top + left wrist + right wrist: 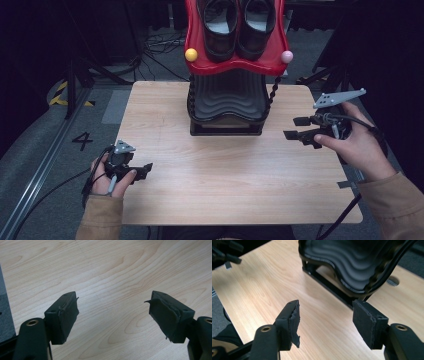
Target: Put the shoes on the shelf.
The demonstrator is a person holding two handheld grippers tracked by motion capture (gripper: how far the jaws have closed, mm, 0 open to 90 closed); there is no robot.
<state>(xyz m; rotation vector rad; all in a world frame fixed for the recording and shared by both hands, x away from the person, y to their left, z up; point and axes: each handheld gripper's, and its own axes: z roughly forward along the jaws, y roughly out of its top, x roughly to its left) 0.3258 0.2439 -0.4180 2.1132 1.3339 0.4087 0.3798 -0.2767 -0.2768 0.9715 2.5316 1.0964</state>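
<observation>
A pair of black shoes (236,25) sits on the red top shelf (235,65) of a small rack at the table's far middle. Beneath it is a black wavy shelf (227,95), which the right gripper view shows close up as a black wavy shelf (352,262). My left gripper (142,171) rests at the table's near left edge, open (113,298) over bare wood. My right gripper (298,128) hovers at the right, pointing toward the rack's base, open (326,306) with nothing between its fingers.
The wooden table (225,180) carries the rack. A yellow ball (191,54) and a pink ball (286,56) cap the red shelf's front corners. A coiled black post (272,92) runs down the rack's right side. Cables and stands crowd the dark floor behind.
</observation>
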